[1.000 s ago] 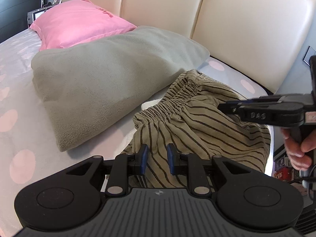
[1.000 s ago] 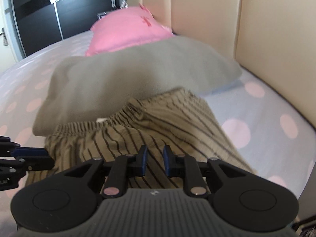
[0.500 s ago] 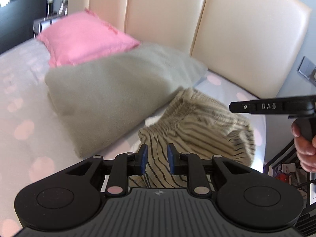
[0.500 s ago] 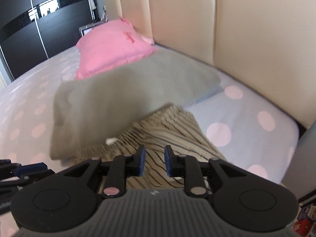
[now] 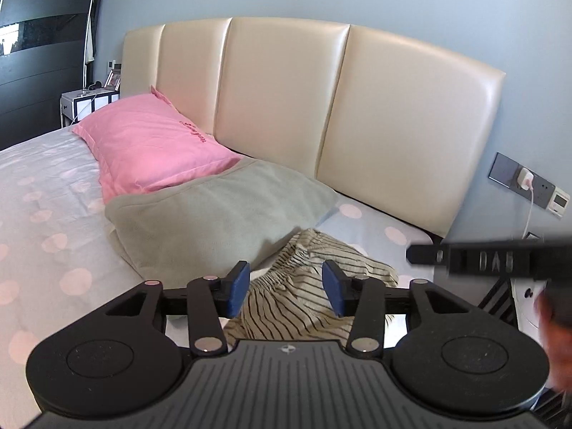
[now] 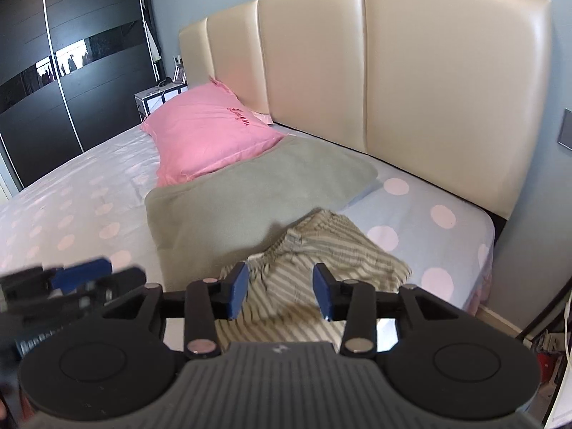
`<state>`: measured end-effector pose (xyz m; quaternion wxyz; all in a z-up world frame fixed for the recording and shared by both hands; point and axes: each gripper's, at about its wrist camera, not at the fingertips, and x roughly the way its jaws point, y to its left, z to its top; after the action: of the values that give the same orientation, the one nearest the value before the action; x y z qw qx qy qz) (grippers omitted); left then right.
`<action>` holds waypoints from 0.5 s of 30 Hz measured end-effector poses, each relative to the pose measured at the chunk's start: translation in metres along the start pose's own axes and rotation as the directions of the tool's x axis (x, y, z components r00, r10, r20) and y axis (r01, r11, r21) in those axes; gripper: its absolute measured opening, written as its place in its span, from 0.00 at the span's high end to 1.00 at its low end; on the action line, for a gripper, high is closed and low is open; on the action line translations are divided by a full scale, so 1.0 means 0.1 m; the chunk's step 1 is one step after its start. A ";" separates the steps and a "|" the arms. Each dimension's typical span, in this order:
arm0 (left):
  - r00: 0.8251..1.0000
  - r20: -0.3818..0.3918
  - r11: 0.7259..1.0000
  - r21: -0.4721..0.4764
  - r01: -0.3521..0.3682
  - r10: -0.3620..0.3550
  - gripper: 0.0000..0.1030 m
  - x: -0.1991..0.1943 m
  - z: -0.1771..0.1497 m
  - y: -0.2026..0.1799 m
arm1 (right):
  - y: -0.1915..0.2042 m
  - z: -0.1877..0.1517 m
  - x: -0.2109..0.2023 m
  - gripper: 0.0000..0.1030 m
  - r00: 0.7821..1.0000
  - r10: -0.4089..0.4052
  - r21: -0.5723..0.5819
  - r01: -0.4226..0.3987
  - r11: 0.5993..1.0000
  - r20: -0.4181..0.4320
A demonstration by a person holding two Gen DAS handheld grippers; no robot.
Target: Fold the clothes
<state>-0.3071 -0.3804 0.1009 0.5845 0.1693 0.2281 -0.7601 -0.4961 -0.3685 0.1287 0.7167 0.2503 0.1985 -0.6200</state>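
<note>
While opening, with nothing between the jaws, left hand-held gripper (image 5: 286, 287) and right hand-held gripper (image 6: 279, 287) hover above striped shorts (image 5: 314, 286) (crumpled on bed (image 5: 46, 214), against grey blanket (image 5: 221, 214)). Lies below and ahead of both, waistband toward blanket; neither clearly nearer.

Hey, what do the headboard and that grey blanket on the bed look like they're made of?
Headboard: probably leather or faux leather, cream, glossy with padded panels. Grey blanket: likely fleece, matte and fuzzy-looking, no sheen.
</note>
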 end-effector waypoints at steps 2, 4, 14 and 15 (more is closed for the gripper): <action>1.000 -0.007 1.000 0.010 -0.027 0.027 0.52 -0.05 -0.03 -0.04 | 0.02 -0.18 -0.04 0.57 1.000 -0.025 -0.003 0.025 1.000 -0.005; 0.997 -0.026 0.997 0.023 -0.067 0.068 0.52 -0.08 -0.07 -0.07 | 0.01 -0.35 -0.02 0.56 0.998 -0.064 -0.001 0.063 0.998 -0.021; 0.984 -0.061 0.985 0.010 -0.170 0.170 0.39 -0.14 -0.46 -0.20 | -0.09 -0.67 0.05 0.47 0.979 -0.152 0.124 0.170 0.978 -0.139; 0.982 -0.067 0.984 0.008 -0.177 0.177 0.39 -0.13 -0.49 -0.21 | -0.11 -0.67 0.02 0.47 0.979 -0.151 0.138 0.170 0.976 -0.135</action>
<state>-0.3242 -0.3391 0.0699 0.6417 0.2150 0.2309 -0.6990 -0.5044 -0.3308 0.0724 0.6298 0.3241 0.2151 -0.6723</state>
